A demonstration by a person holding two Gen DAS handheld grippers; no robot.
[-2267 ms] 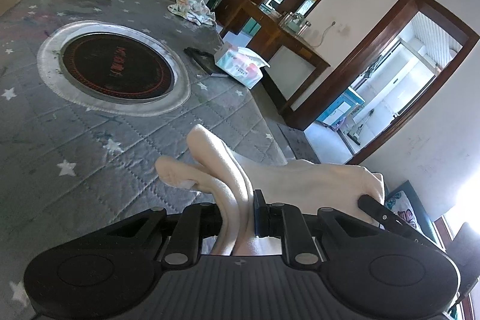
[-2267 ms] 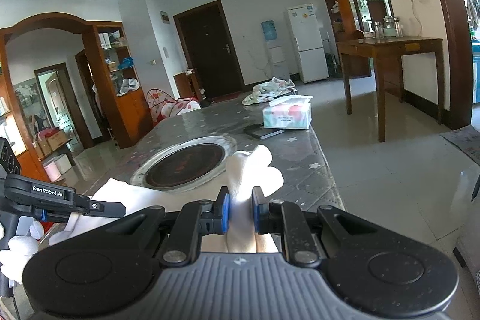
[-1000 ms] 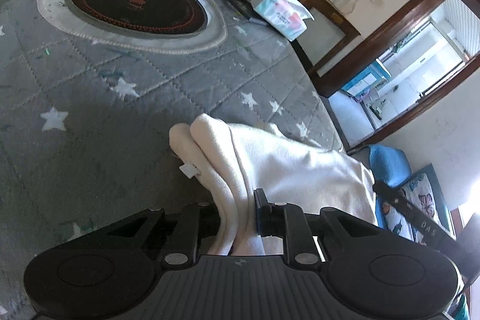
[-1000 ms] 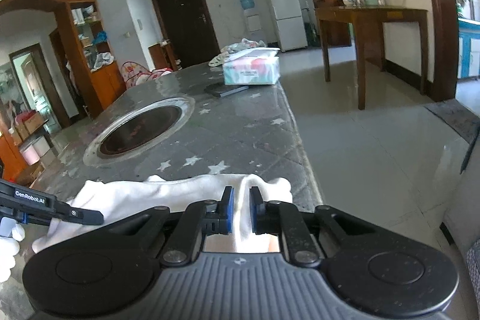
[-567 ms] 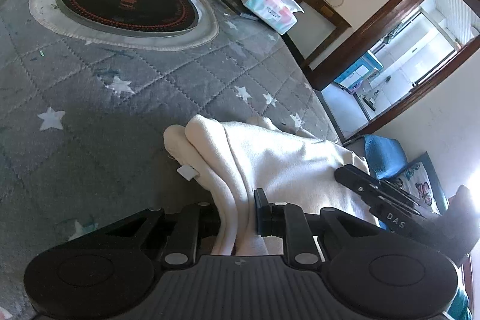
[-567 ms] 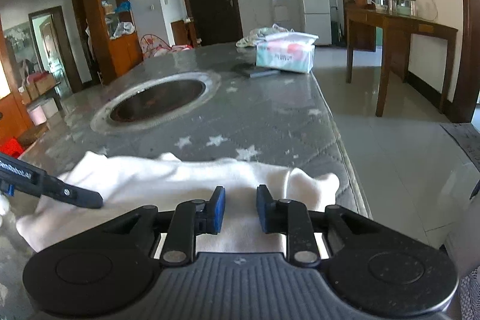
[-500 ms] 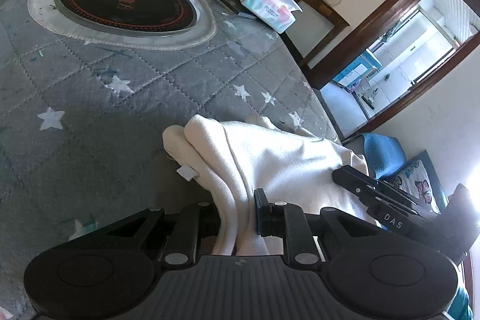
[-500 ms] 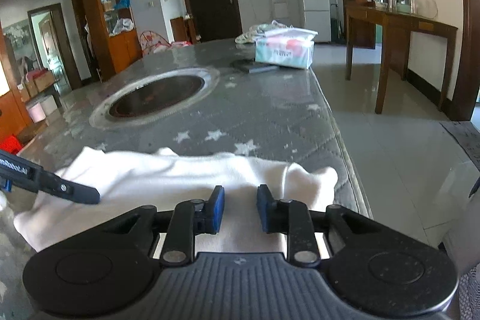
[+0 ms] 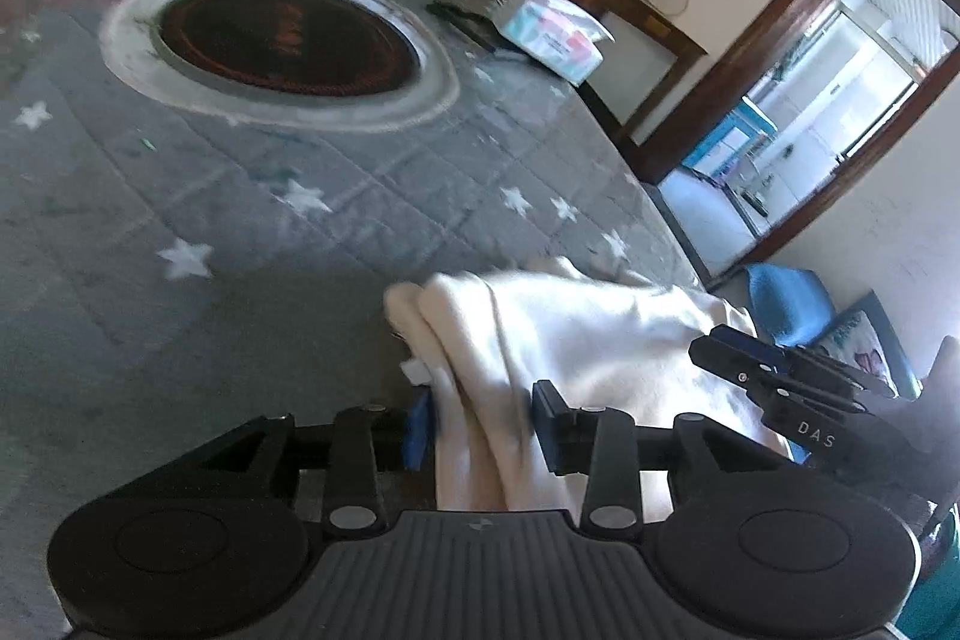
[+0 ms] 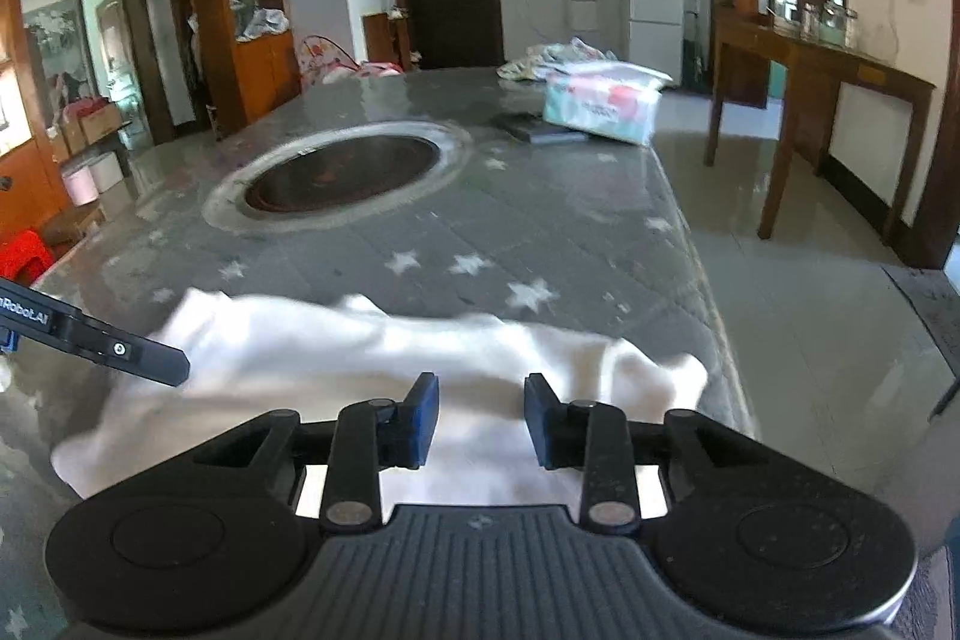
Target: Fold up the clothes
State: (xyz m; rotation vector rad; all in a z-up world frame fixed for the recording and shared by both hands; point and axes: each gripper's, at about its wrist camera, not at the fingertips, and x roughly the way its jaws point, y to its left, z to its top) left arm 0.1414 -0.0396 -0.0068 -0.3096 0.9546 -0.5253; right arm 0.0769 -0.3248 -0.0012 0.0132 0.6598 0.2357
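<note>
A cream-white garment [image 9: 600,328] lies in a folded band along the near edge of the grey star-patterned table [image 9: 240,220]. My left gripper [image 9: 483,424] has its jaws opening; a raised fold of the garment stands loosely between the blue pads, no longer pinched. My right gripper [image 10: 480,418] also has its jaws opening, above the flat garment [image 10: 360,346], with nothing pinched between them. The right gripper's fingers [image 9: 780,382] show at the garment's right end in the left wrist view. The left gripper's finger [image 10: 120,349] shows at its left end in the right wrist view.
A round dark burner [image 10: 342,172] is sunk into the table's middle. Beyond it lie a tissue pack [image 10: 600,106], a dark flat object [image 10: 540,130] and a crumpled cloth [image 10: 558,58]. The table's right edge [image 10: 690,250] drops to tiled floor; a wooden side table [image 10: 828,88] stands there.
Both grippers carried the garment down onto the table, then spread their jaws and let go of it. The right jaws parted first, the left just now.
</note>
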